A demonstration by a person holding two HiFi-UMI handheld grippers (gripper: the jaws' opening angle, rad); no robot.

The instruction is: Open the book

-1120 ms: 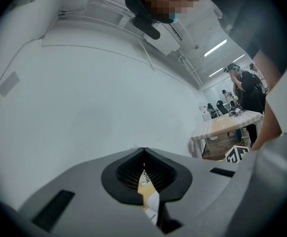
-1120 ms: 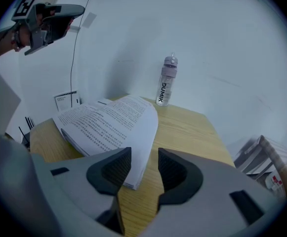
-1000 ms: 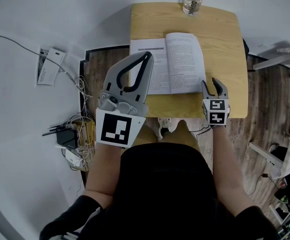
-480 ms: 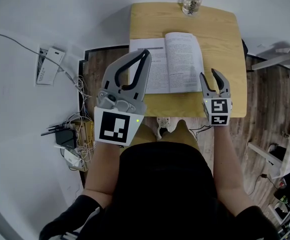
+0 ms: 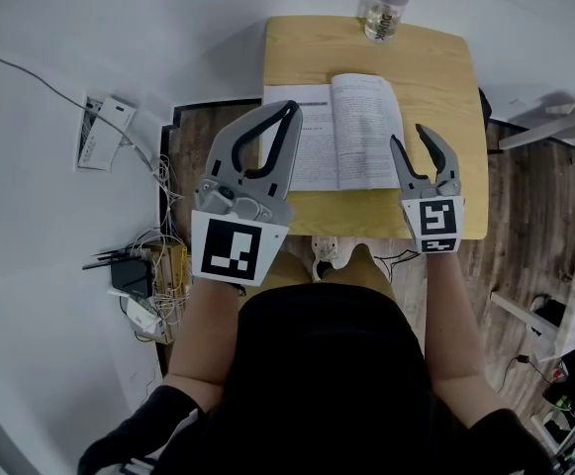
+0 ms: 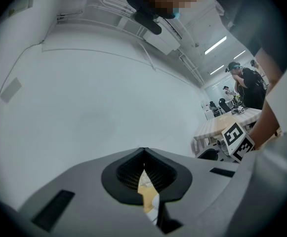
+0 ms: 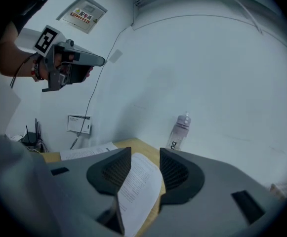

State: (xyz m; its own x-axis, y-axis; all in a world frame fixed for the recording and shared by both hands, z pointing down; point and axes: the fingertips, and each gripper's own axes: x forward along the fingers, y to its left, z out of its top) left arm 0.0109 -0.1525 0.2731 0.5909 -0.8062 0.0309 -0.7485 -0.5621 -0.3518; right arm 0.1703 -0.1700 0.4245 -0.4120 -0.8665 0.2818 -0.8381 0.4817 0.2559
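A clear bottle (image 5: 386, 0) stands at the table's (image 5: 445, 67) far edge, at 12 o'clock from the book (image 5: 338, 132). Off the table toward 9 o'clock are a white wall box (image 5: 104, 132) and loose cables (image 5: 158, 181), with a dark router (image 5: 129, 275) lower down. The book lies open and flat at the table's middle, 2 printed pages facing up. The left gripper (image 5: 289, 112), fingertips pressed together on nothing, covers the book's 8 o'clock corner and seems to hang above it. The right gripper (image 5: 410, 139) sits at the book's 4 o'clock edge, jaws spread apart and empty; its own view shows the right page through the gap.
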